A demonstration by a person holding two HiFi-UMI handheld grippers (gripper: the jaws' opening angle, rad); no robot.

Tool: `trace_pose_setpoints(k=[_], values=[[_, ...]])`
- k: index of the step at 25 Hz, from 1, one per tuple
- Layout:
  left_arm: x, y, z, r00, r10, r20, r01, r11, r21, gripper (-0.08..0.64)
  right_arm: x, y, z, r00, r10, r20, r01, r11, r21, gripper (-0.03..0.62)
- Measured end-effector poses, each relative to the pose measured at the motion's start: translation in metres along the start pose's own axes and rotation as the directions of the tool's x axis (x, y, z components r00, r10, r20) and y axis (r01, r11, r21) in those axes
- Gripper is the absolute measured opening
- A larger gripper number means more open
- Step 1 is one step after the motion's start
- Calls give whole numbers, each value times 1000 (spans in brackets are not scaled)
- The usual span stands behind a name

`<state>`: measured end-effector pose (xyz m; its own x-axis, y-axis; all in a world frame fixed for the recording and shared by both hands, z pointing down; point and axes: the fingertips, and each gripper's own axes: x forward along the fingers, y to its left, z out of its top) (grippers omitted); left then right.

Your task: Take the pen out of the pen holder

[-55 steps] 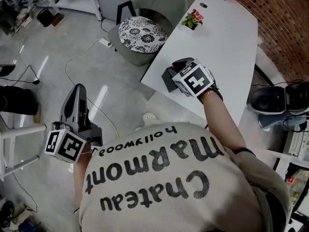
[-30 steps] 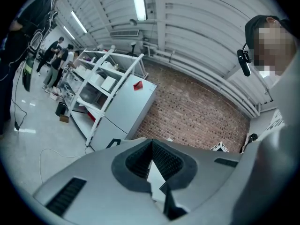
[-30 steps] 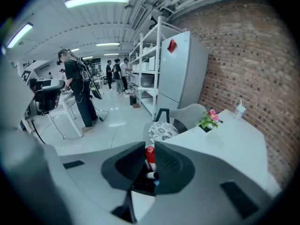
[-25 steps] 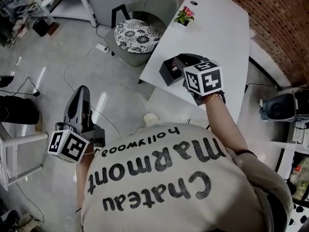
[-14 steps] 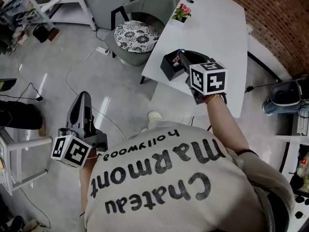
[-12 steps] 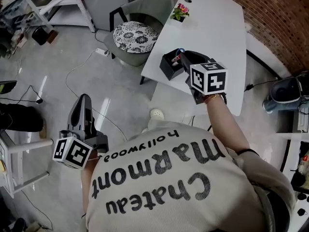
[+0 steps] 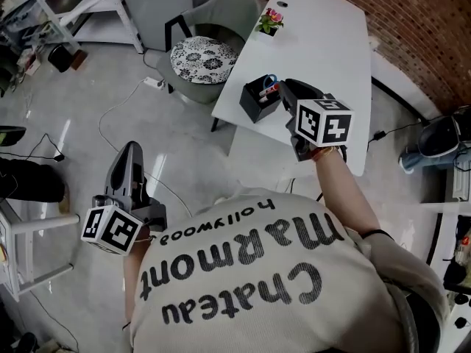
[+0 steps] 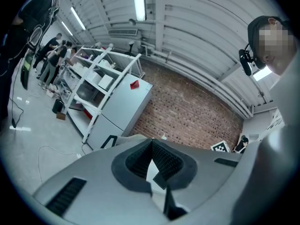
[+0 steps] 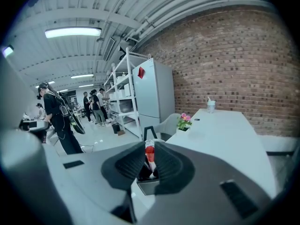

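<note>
A black pen holder (image 7: 256, 103) stands at the near left corner of the white table (image 7: 331, 43). My right gripper (image 7: 282, 94) reaches over it from the right, and its jaws are shut on a red-capped pen (image 7: 271, 90). In the right gripper view the red cap (image 9: 149, 153) sits pinched between the pads of the gripper (image 9: 150, 146), with the holder (image 9: 148, 185) just below; I cannot tell whether the pen's lower end is still inside. A blue-ended item stays in the holder. My left gripper (image 7: 126, 162) hangs over the floor at the left, shut (image 8: 152, 143) and holding nothing.
A grey chair with a patterned cushion (image 7: 202, 55) stands left of the table. A small flower pot (image 7: 268, 20) and a cup (image 9: 211, 105) sit farther along the table. A cable and a power strip (image 7: 154, 83) lie on the floor. White shelving (image 7: 73, 6) and several people stand in the background.
My right gripper has lifted a little and rolled while keeping hold of the pen, whose red end now shows above the holder. The left gripper has drifted slightly.
</note>
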<state>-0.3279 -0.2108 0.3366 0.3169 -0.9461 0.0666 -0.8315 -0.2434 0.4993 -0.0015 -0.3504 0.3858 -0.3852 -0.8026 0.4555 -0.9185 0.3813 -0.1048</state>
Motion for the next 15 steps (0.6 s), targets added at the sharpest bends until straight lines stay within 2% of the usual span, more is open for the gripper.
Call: trace_pose_setpoints(k=[9, 15], values=[[14, -29, -7, 1000, -14, -4, 14, 1000, 13, 2, -19, -12, 11, 998, 45, 49, -46, 999, 24, 61], [7, -51, -22, 1000, 14, -7, -14, 1000, 4, 2, -28, -19, 12, 994, 93, 59, -95, 995, 32, 61]])
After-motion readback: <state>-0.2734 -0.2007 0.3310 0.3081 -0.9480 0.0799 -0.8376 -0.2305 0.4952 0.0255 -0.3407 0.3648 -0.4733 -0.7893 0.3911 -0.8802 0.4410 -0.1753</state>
